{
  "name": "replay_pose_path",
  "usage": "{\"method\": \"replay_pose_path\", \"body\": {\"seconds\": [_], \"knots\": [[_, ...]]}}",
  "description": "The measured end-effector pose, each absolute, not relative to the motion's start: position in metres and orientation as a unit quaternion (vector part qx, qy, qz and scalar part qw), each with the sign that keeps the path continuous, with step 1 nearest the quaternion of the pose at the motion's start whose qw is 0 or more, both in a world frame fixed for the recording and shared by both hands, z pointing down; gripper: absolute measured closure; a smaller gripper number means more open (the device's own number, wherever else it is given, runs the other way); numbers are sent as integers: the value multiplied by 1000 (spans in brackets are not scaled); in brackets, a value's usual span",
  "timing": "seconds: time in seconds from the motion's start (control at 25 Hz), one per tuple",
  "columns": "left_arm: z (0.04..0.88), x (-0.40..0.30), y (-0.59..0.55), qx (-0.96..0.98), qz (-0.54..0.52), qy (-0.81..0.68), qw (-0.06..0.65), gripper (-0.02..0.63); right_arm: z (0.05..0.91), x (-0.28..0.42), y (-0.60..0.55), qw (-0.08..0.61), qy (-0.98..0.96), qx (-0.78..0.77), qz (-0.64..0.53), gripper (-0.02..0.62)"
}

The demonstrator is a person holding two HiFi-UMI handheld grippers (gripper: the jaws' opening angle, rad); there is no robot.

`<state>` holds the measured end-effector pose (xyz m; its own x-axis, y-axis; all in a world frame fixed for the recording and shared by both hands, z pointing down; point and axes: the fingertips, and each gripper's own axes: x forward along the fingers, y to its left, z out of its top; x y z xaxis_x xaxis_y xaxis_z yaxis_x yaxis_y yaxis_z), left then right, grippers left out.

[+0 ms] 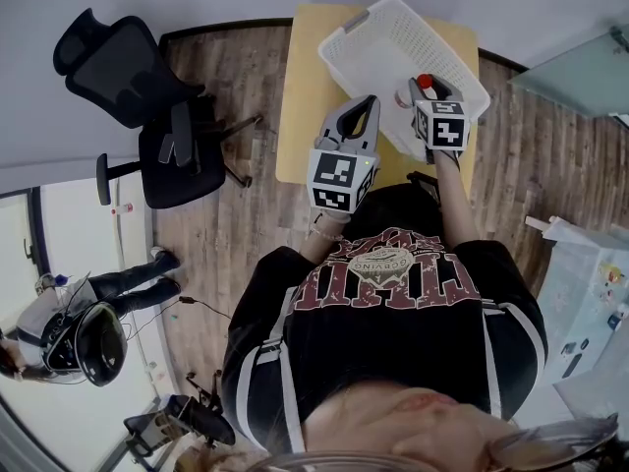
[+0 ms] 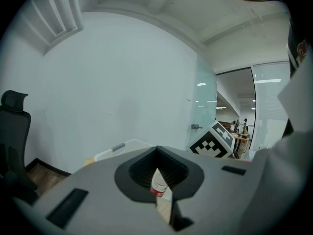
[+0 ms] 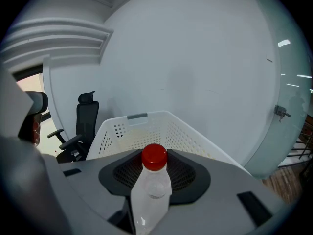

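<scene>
- An office chair [image 1: 147,96] stands on the wood floor well to the left of the basket [image 1: 344,37] and plays no part here.
- The left gripper [image 1: 369,101] hovers over the tabletop [image 1: 300,96], just left of the basket's near wall. Its jaws are drawn together to a thin slit and clamp nothing.
- Through that slit, the left gripper view shows only a sliver of the bottle, which is out beyond the jaws, not between them.
- The basket is a white perforated one. It lies on the tabletop with its open top up, and the part of its inside that shows is bare.
- The bottle [image 3: 151,190] is clear, with a red cap [image 3: 154,157]. It stands upright between the right jaws, cap on, over the basket's near right part.
- The right gripper [image 1: 428,85] is clamped on the bottle's body below the neck. The right gripper view shows the far basket wall behind the cap.
- Step in hand, as I judge it: the bottle is being carried above the basket and has not been set down.
- I cannot tell how high the bottle's base sits over the basket floor.
- Setting it down inside would call for a straight descent that clears the near wall, with the jaws parting only once the base rests. An upright bottle let go early could tip.
</scene>
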<state>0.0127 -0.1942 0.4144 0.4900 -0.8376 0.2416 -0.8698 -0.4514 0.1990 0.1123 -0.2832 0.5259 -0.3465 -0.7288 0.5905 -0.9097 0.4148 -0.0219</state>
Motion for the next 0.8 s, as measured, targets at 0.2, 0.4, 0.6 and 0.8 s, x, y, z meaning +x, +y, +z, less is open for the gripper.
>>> {"method": "replay_pose_path", "body": {"seconds": [0.2, 0.4, 0.6, 0.8], "knots": [[414, 11, -193, 850, 53, -502, 150, 560, 516, 109, -283, 251, -806, 509, 171, 434], [412, 13, -190, 850, 52, -504, 148, 560, 503, 108, -280, 241, -813, 505, 163, 434], [413, 6, -188, 850, 50, -503, 151, 560, 489, 99, -279, 236, -819, 501, 151, 434], [413, 6, -185, 848, 48, -505, 154, 560, 472, 96, -276, 225, -826, 498, 137, 434]]}}
